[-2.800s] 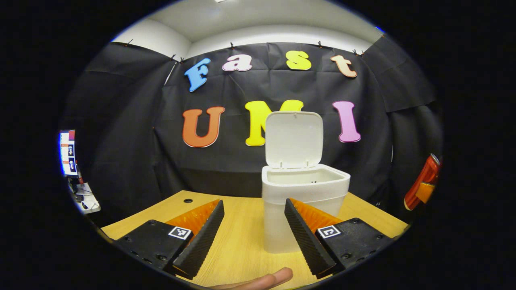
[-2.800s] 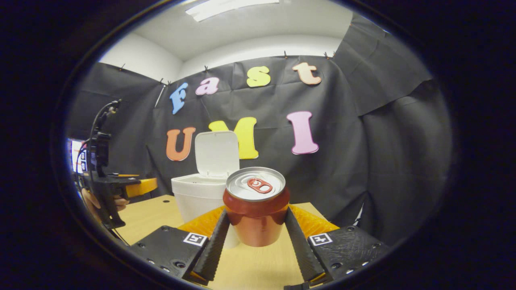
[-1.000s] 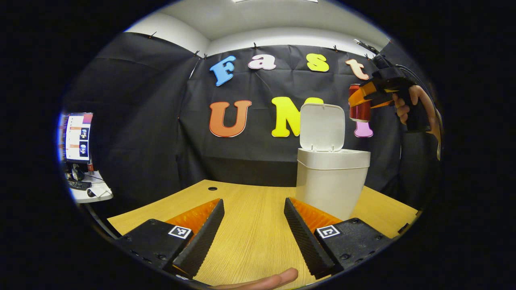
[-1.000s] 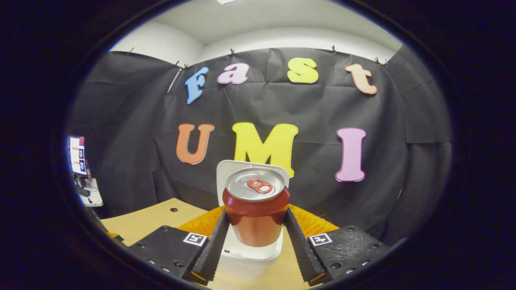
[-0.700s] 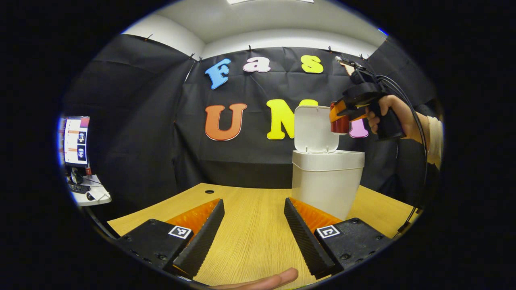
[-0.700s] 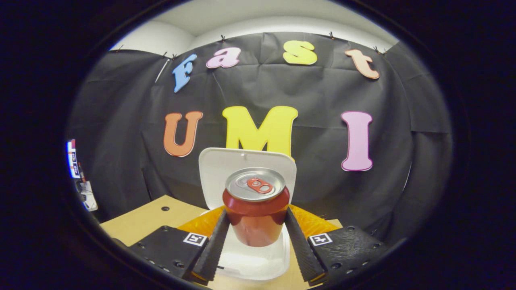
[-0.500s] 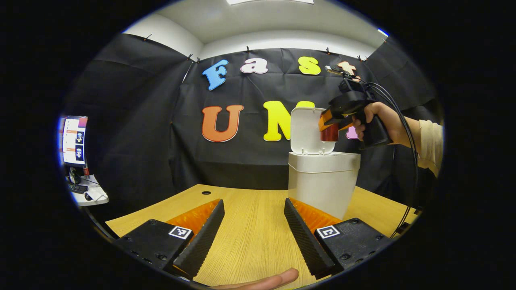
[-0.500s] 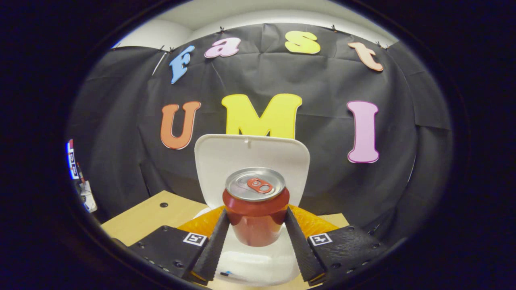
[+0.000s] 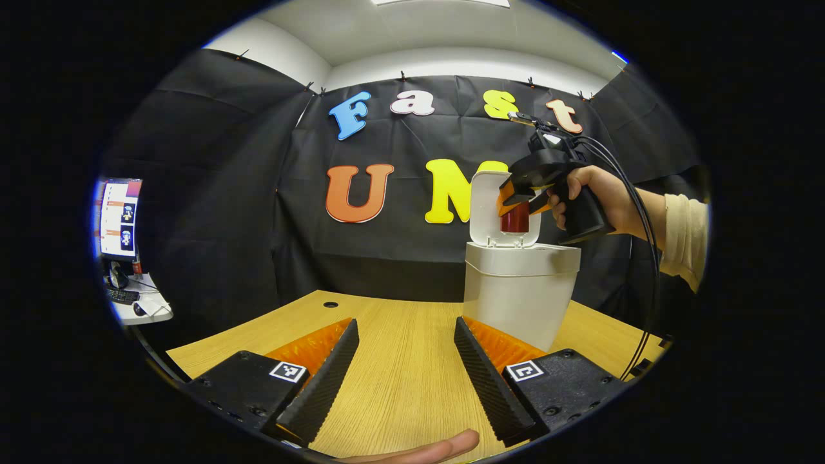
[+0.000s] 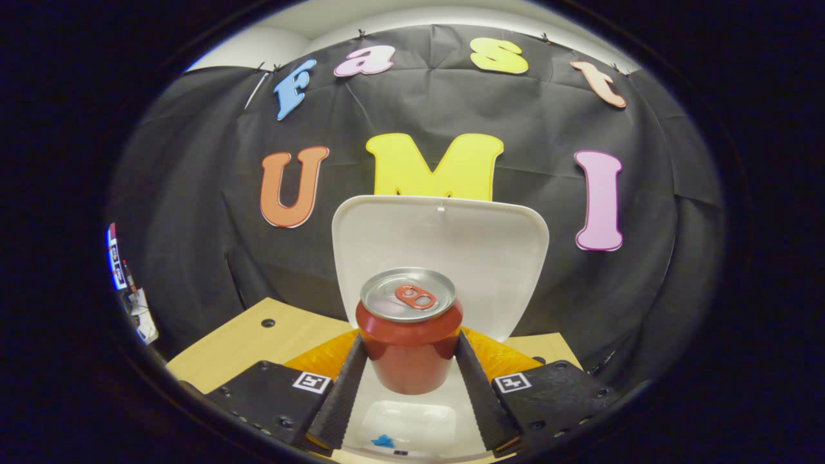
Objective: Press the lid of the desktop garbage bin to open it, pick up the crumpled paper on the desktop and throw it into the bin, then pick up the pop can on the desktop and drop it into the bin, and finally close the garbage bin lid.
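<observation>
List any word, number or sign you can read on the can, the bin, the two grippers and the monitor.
Can: none; its top and plain red side show no text.
Bin: none, nor on its lid.
Left gripper: no words; square coded tags only.
Right gripper: the same, coded tags only.
Monitor: too small to read.
</observation>
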{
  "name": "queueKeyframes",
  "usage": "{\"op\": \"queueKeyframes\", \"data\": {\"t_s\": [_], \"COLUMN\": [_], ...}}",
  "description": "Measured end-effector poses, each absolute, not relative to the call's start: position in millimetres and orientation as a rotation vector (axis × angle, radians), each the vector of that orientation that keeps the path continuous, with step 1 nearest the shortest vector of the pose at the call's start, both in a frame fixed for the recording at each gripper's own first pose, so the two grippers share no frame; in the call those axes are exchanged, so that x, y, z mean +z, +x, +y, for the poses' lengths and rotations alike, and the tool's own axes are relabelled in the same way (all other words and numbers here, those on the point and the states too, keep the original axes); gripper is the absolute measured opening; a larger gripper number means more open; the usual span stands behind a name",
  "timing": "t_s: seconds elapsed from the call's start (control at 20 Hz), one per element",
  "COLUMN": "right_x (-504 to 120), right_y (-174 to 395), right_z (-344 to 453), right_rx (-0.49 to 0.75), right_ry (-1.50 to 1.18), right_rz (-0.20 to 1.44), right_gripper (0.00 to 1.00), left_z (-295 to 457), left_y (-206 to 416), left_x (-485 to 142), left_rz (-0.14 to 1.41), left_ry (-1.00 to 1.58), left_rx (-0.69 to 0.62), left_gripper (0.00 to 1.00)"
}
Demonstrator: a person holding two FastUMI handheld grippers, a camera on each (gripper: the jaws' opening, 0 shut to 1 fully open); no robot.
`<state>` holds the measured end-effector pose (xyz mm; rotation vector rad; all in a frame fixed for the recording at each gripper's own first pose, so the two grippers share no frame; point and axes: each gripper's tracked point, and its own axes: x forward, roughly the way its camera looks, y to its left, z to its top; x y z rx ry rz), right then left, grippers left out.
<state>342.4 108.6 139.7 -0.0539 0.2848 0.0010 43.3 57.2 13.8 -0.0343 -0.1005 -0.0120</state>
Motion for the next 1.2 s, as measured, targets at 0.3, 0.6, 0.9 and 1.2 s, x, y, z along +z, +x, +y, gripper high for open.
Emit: {"op": "queueKeyframes", "data": {"t_s": [0.3,0.6,0.9,1.2], "right_x": [150.6,161.8,201.6,238.4], "right_y": [331.9,322.0,319.1,322.0], "right_z": [108.4,102.6,94.3,92.9], "right_rx": [0.010,0.012,0.003,-0.014], "right_ry": [-0.056,-0.047,-0.015,-0.021], "right_rz": [0.278,0.258,0.197,0.147], "right_gripper": [0.80,0.83,0.80,0.83], "left_z": [74.2,79.7,80.3,66.5], "left_y": [39.1,38.6,36.6,42.6], "left_x": [9.4,12.3,14.9,14.4], "left_rz": [-0.074,-0.090,-0.101,-0.109], "left_ry": [-0.049,-0.035,0.012,0.041], "left_rx": [0.032,0.036,0.056,0.020], "left_gripper": [0.96,0.97,0.97,0.97]}}
